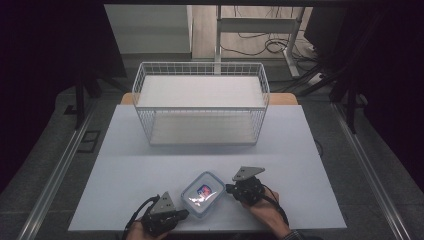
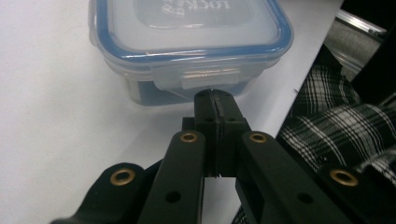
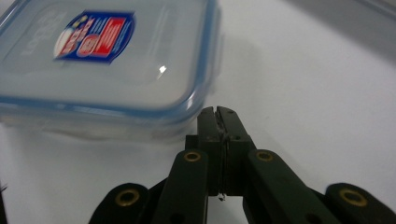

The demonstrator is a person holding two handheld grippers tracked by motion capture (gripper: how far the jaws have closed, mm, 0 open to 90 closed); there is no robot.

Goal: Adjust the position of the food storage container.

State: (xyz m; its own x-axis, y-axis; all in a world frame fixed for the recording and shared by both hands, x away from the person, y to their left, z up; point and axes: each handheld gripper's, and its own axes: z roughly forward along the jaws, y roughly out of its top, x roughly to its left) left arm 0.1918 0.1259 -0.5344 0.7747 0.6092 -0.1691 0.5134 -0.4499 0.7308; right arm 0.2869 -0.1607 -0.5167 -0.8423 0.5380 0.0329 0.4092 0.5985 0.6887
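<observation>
In the high view, a white wire basket (image 1: 200, 102) stands toward the far edge of the pale surface (image 1: 125, 160), and a clear plastic container (image 1: 202, 194) with a blue-rimmed lid and a coloured label sits close to the near edge, about midway along it. The left gripper (image 1: 186, 213) lies at the container's near left corner and the right gripper (image 1: 229, 188) just beside its right side, each held by a hand (image 1: 262, 210) coming in from the near edge. In the left gripper view, that gripper's two black jaws are pressed together with nothing between them, their tips just below a latch tab (image 2: 208, 78) on the container's side wall; the container rests on the surface near its edge, and a plaid sleeve (image 2: 336, 116) shows at the right. In the right gripper view, that gripper's jaws are likewise closed on nothing, their tips just beside the rounded corner of the lid (image 3: 107, 60), whose red and blue label (image 3: 95, 37) faces up.
</observation>
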